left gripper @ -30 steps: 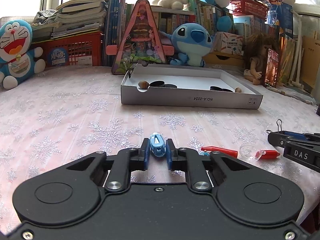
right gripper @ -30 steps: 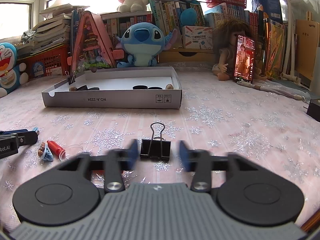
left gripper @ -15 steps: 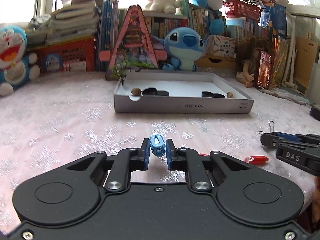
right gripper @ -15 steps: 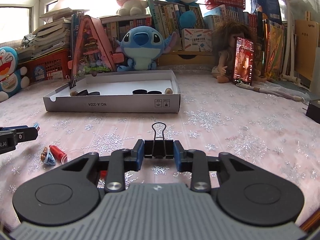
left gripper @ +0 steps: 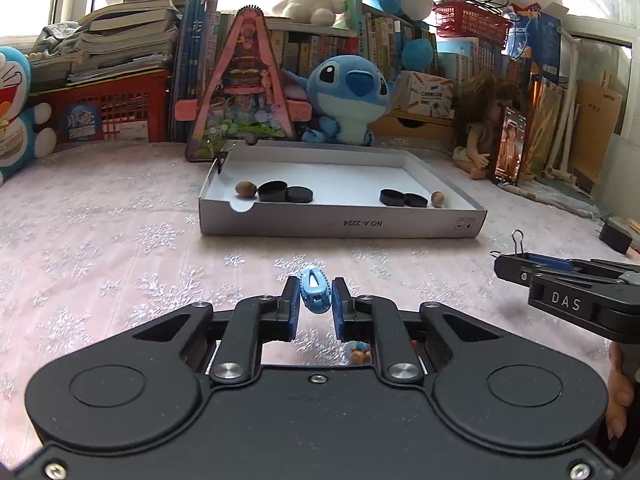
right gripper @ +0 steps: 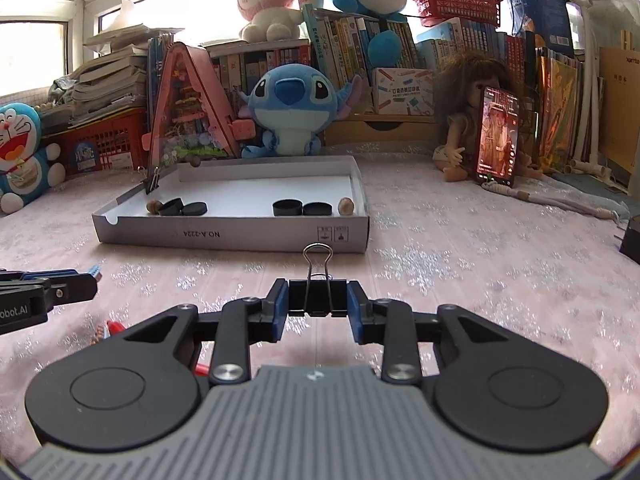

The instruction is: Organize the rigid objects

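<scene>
My left gripper [left gripper: 316,298] is shut on a small blue hair clip [left gripper: 315,294] and holds it above the tablecloth. My right gripper [right gripper: 318,300] is shut on a black binder clip [right gripper: 318,298] with its wire handles upright; it also shows at the right of the left wrist view [left gripper: 516,264]. The grey cardboard tray [left gripper: 340,224] lies ahead of both, holding black round lids [left gripper: 272,191] and nuts [left gripper: 245,189]. It shows in the right wrist view too [right gripper: 240,236], with another binder clip [right gripper: 151,180] on its far left corner.
A red object [right gripper: 114,326] and a small trinket [left gripper: 358,354] lie on the cloth below the grippers. Plush toys [right gripper: 288,108], a doll [right gripper: 460,120], a phone [right gripper: 496,136], books and red baskets [left gripper: 104,112] line the back. A black box [left gripper: 616,236] sits at the right.
Both grippers have lifted off the cloth with their clips and moved toward the tray. The right gripper closed on the binder clip a second ago.
</scene>
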Demonstrator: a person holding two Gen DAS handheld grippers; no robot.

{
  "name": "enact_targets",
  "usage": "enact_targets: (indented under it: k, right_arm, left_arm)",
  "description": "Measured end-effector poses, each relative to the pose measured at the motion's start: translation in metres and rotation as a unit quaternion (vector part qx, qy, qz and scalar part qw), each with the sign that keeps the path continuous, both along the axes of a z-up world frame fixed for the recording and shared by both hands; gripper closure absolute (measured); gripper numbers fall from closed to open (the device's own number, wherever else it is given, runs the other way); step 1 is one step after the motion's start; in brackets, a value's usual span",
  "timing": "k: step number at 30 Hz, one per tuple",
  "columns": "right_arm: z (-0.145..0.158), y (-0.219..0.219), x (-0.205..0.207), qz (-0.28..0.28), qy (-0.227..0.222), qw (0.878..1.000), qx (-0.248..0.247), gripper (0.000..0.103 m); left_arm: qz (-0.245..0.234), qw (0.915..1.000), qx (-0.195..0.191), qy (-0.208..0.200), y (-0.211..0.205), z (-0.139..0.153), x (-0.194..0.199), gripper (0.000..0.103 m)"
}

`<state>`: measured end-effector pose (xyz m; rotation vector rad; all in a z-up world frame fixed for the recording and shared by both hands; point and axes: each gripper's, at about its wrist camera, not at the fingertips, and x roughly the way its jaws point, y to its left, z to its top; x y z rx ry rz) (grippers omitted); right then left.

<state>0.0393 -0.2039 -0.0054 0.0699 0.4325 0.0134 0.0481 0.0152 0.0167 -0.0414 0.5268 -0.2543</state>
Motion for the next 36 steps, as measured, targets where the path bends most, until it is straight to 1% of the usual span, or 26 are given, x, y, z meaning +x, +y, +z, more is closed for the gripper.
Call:
enact_targets:
  k: [7, 14, 19, 29, 36]
  right_arm:
    - [0.007, -0.001, 0.007, 0.006, -0.001, 1.000, 0.008, 0.068]
    - [0.019, -0.005, 0.017, 0.008, -0.009, 1.000, 0.009, 0.068]
    - [0.026, -0.009, 0.028, 0.012, -0.006, 1.000, 0.011, 0.068]
    - [0.036, -0.017, 0.048, 0.012, 0.006, 1.000, 0.022, 0.068]
    - [0.035, -0.020, 0.063, 0.007, 0.019, 0.999, 0.050, 0.068]
  left_arm:
    - [-0.014, 0.9999, 0.004, -0.005, -0.007, 0.009, 0.010, 0.088]
    - [-0.017, 0.9998, 0.000, -0.001, -0.007, 0.015, 0.022, 0.088]
    - [-0.021, 0.9998, -0.001, -0.004, -0.008, 0.021, 0.032, 0.088]
    - [-0.027, 0.9995, -0.018, 0.001, -0.010, 0.031, 0.058, 0.088]
    - [-0.028, 0.9990, -0.032, 0.010, -0.019, 0.032, 0.080, 0.088]
